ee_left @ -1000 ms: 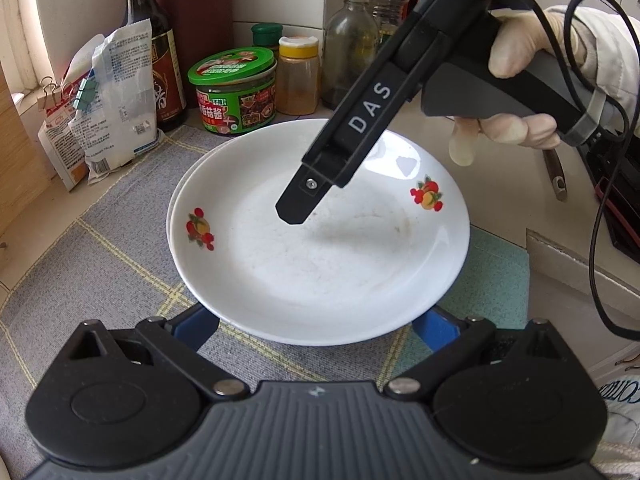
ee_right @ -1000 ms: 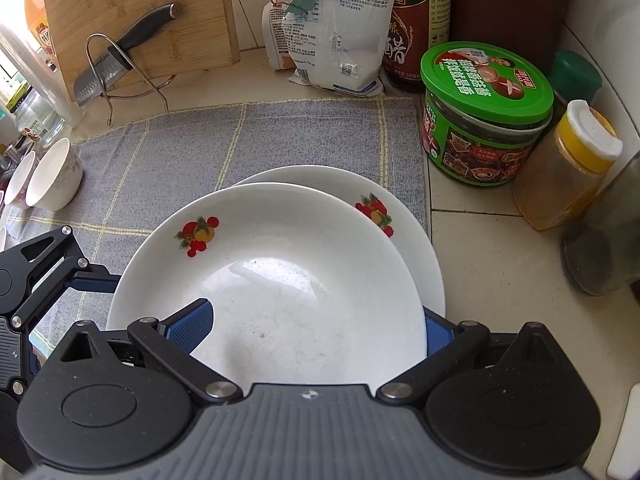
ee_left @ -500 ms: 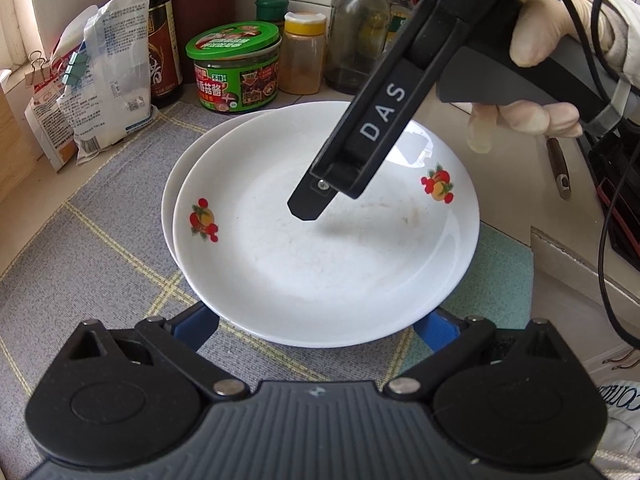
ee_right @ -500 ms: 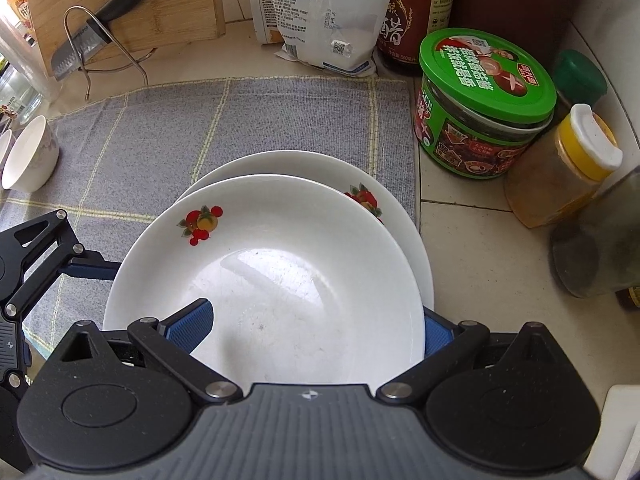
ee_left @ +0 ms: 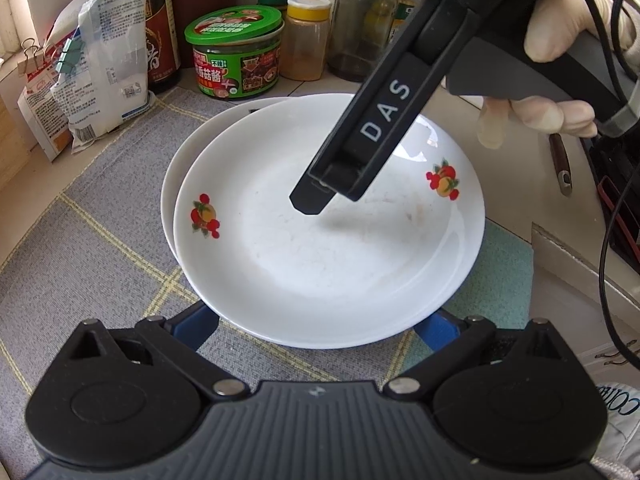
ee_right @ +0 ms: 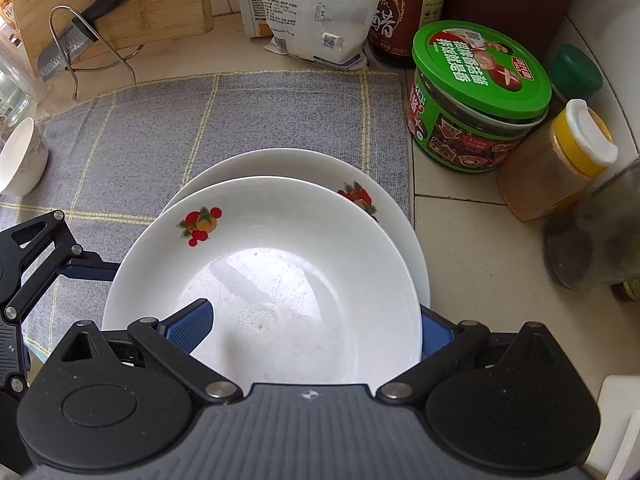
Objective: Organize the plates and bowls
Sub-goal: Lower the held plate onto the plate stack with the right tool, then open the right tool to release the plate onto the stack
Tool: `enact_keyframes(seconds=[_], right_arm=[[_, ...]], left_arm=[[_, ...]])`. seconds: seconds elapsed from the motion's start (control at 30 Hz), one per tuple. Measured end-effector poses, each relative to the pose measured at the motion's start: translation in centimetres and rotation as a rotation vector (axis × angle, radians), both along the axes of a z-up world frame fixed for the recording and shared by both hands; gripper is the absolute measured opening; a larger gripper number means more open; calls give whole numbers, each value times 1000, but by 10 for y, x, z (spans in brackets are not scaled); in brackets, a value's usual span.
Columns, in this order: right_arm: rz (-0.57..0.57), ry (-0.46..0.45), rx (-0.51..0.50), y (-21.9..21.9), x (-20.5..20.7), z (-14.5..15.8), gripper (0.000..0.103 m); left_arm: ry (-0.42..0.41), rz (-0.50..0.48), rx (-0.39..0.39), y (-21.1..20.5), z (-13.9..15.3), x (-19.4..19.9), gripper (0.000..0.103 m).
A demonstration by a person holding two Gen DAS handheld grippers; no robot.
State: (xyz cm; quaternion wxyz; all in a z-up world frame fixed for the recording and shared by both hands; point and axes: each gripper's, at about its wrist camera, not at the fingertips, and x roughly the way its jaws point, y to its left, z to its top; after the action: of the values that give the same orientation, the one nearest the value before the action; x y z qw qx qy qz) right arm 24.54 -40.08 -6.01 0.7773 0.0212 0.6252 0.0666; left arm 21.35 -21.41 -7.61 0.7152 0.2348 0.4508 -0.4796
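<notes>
Top plate (ee_right: 280, 264) sits nested in lower plate (ee_right: 384, 216) on grey mat (ee_right: 200, 120), offset from it. Right gripper (ee_right: 316, 332) clamps top plate's rim. Left gripper (ee_left: 320, 324) fingers spread wide beneath near rim. Both plates empty.

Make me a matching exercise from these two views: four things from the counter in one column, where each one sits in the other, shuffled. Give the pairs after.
Things
1. top plate
2. knife
3. small white bowl
4. green-lidded jar

Places
A. on the bare counter off the cloth's right edge
B. at the cloth's left edge
C. stacked off-centre on another plate
D. in a wire stand against the wooden board

Pairs: 1-C, 2-D, 3-B, 4-A
</notes>
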Motion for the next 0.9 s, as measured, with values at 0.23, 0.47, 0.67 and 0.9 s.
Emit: enact_keyframes(seconds=[0.23,0.47,0.67,0.9], right_arm=[[-19,-2,4,-4,-3,3,103],[-23,-6,0,-5,-6,5,103],[-23,-8,-4,-5,-9,7,103],[-20,-8,-10,-3,-10,6,103]], left_arm=[[26,-2,-10,2,3,3,101],[21,-8,-15,4,6,3,101],[16,-3,-11,3,7,2,101],[17,6,-21,5,10,-1,101]])
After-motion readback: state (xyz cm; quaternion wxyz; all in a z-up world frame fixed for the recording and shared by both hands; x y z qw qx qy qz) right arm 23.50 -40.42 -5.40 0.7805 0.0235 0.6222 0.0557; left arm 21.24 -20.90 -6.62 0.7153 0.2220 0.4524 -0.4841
